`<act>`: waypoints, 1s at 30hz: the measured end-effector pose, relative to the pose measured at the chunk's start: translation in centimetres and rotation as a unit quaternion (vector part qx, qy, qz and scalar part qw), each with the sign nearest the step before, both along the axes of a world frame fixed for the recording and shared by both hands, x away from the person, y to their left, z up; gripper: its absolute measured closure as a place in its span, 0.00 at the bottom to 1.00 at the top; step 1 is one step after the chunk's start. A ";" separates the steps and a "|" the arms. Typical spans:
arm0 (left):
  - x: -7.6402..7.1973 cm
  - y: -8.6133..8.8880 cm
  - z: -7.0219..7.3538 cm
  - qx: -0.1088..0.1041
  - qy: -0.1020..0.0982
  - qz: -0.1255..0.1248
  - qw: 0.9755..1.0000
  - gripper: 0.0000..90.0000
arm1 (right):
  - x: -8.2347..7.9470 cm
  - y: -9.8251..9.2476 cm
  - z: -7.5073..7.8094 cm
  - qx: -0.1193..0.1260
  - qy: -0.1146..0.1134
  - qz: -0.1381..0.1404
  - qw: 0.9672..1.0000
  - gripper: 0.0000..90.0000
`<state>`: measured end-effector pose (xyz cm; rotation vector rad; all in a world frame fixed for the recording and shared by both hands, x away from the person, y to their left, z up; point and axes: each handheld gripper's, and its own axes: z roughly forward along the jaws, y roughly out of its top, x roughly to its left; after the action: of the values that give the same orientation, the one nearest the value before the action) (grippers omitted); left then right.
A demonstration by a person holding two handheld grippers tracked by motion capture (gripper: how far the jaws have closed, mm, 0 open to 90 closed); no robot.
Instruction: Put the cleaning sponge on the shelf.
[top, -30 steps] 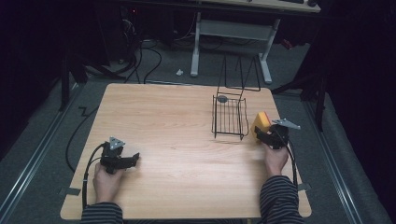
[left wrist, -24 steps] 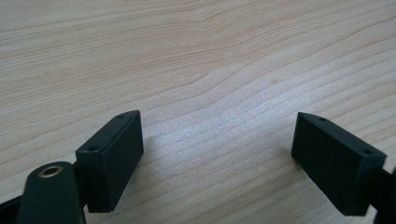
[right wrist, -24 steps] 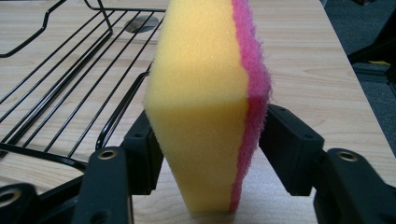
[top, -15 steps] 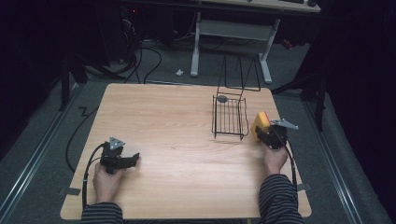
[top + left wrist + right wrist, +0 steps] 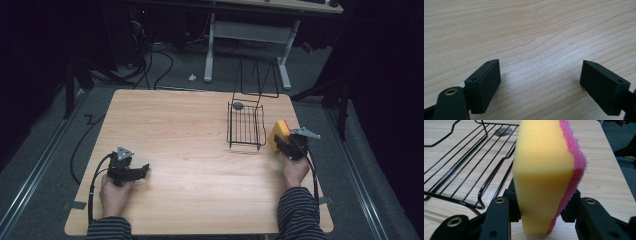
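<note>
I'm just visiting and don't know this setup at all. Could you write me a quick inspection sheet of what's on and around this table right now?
Surface: light wooden table, mostly bare.
Job's things: black wire basket at the right, with a small grey round piece at its far end; yellow sponge with pink scrub layer beside the basket.
Clutter: nothing seen.
Grippers: left gripper open over bare wood; right gripper shut on the sponge, squeezing it.
Cables: one trails from each gripper; more lie on the floor beyond the table.
Surroundings: dark room, grey floor, white desk frame behind.
</note>
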<state>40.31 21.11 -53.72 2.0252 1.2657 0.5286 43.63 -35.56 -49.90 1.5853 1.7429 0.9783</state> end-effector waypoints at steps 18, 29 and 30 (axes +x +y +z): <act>0.0 0.0 0.0 -0.001 0.000 0.001 1.000 0.19 | -1.6 0.0 1.8 0.001 -0.025 0.034 0.999 0.68; 0.0 0.0 0.0 -0.001 0.000 0.000 1.000 0.20 | -2.8 0.0 3.3 -0.002 -0.044 0.054 0.998 0.68; 0.0 0.0 0.0 -0.001 0.000 0.001 1.000 0.20 | -2.9 0.1 3.4 -0.002 -0.045 0.054 0.998 0.68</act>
<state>40.32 21.12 -53.72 2.0221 1.2672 0.5283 40.74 -35.47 -46.52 1.4350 1.7829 1.0804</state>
